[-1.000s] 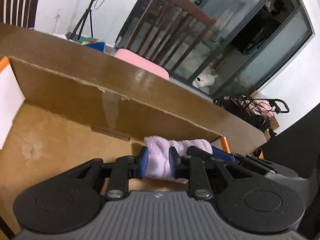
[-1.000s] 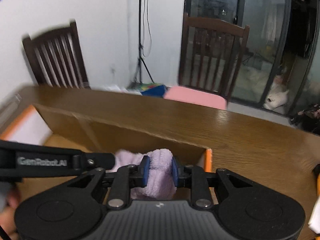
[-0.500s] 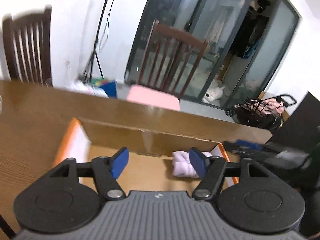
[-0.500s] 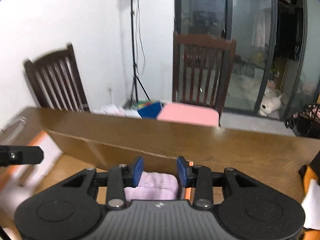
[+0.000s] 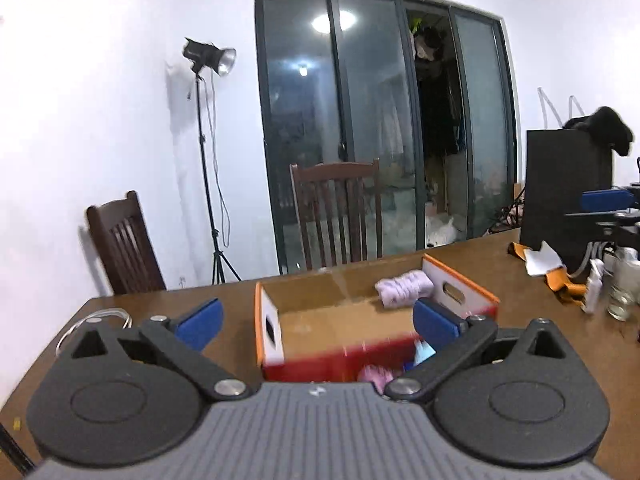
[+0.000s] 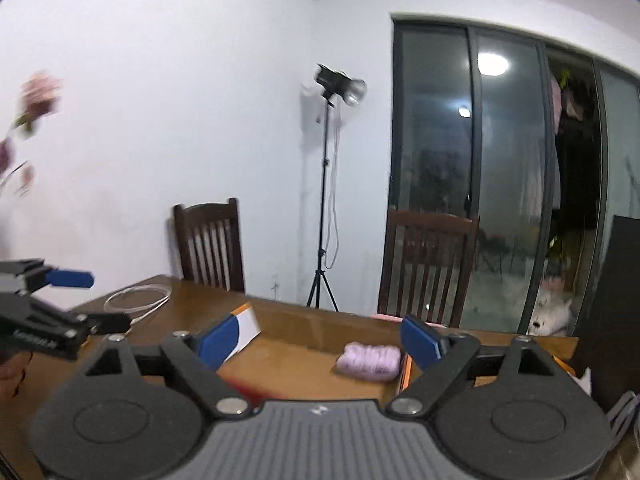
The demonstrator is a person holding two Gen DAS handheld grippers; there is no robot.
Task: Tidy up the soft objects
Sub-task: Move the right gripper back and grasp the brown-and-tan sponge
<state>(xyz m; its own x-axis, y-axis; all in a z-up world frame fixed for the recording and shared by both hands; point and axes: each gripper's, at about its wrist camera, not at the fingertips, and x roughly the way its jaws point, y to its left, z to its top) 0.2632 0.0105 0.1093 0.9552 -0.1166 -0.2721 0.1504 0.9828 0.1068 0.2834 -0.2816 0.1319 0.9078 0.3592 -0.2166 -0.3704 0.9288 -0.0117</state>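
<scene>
From the left wrist camera, the left claw [image 5: 316,320] is spread wide with nothing between its blue pads, held above the near side of the brown bench [image 5: 532,320]. Beyond it sits a cardboard box [image 5: 344,320] with orange rims and a red near wall. A rolled lilac towel [image 5: 404,289] lies inside the box, in its far right corner, against the right wall with the oval handle hole. Near the box's red wall, partly hidden by the claw, are a pink soft item [image 5: 376,376] and something light blue; what they are cannot be told. At the far right edge of this view the right claw [image 5: 608,202] shows one blue pad. A coiled white cable [image 5: 94,318] lies on the bench at left.

From the right wrist camera, the right claw [image 6: 320,338] is also wide open and empty, above the box [image 6: 248,322]. The lilac towel [image 6: 369,361] rests on the box floor at right, beside the orange right wall. The left claw [image 6: 70,278] appears at far left, blurred. The white cable [image 6: 138,302] lies on the bench [image 6: 188,290] beyond it.
</scene>
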